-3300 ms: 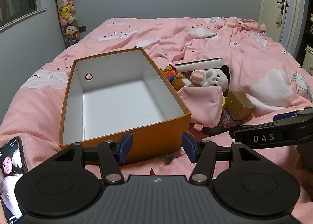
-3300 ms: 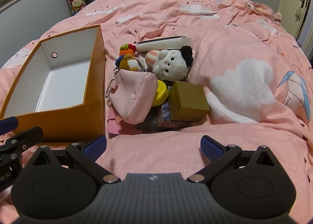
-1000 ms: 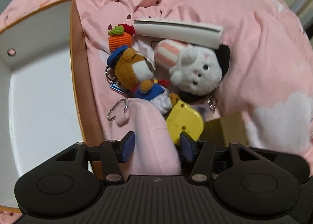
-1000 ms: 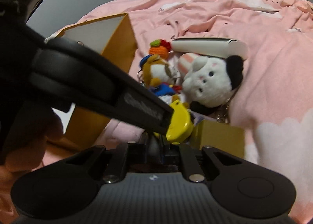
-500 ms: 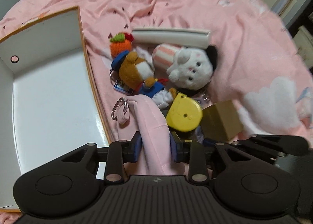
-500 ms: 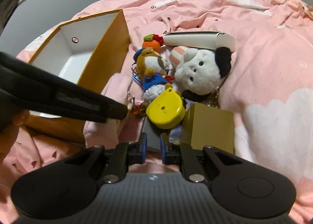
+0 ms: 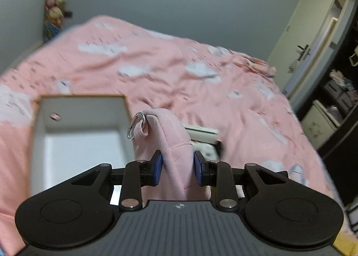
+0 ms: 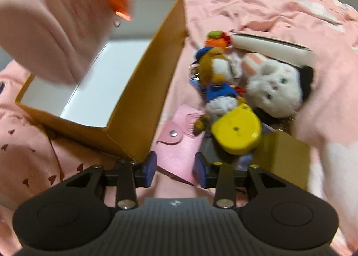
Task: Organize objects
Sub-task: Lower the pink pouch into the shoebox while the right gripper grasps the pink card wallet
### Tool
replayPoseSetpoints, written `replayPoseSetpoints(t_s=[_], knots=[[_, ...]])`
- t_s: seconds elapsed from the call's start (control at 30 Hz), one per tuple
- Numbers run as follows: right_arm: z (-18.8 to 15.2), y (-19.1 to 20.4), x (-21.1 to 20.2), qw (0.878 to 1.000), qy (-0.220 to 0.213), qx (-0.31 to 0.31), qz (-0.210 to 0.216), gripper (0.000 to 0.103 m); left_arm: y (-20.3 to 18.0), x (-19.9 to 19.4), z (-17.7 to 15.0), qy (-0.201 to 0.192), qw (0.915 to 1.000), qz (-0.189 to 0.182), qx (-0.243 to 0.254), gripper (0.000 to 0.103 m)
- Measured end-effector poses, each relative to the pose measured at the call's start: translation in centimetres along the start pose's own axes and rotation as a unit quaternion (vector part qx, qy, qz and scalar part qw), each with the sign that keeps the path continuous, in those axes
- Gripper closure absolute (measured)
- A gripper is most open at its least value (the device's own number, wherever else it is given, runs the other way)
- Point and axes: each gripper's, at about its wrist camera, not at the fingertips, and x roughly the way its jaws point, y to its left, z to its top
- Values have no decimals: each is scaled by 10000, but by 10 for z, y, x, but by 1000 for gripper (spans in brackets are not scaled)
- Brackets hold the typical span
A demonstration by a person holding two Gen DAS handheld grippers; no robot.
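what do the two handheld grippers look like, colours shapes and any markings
Both look alike. The left gripper and the right gripper each have a matte black body with a ribbed centre panel bearing a small round white logo, flanked by two round black discs. Black linkage bars with silver rivets carry two fingers tipped with blue pads. No cables or sleeves show.

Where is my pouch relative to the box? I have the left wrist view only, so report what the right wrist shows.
Observer: The pouch hangs raised, overlapping the box's open top in that view.
Operator: Report the right gripper.
Observer: The right gripper is open, with one finger on either side of a pink wallet beside the box.
Operator: List what lies near it.
Observer: A yellow case and a gold cube lie right of the wallet.
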Motion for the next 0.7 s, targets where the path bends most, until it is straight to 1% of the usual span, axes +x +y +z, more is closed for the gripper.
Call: replayPoseSetpoints(t_s=[0.07, 0.13, 0.23, 0.3, 0.37, 0.43, 0.5, 0.57, 0.7], knots=[[5, 6, 12, 9997, 148, -173, 36, 60, 10, -2, -2, -31, 9995, 308, -10, 70], [7, 14, 26, 9982, 325, -495, 3, 60, 21, 5, -6, 51, 9984, 557, -123, 70], [5, 21, 41, 9941, 528, -949, -26, 60, 35, 13, -18, 173, 9972, 665, -299, 70], [4, 24, 48, 9913, 625, -1156, 1, 60, 44, 19, -24, 232, 9966, 686, -402, 70], [2, 27, 55, 9881, 699, -1369, -59, 60, 50, 24, -28, 311, 9957, 758, -437, 70], [0, 33, 61, 9830, 698, -1693, -161, 56, 57, 26, -34, 356, 9950, 807, -478, 70], [0, 40, 67, 9765, 641, -2016, -404, 45, 64, 28, -40, 388, 9945, 803, -554, 70], [-1, 43, 73, 9716, 622, -2199, -612, 41, 70, 30, -46, 408, 9941, 775, -642, 70], [-4, 49, 84, 9612, 480, -2566, -887, 30, 78, 35, -61, 542, 9928, 827, -676, 70]])
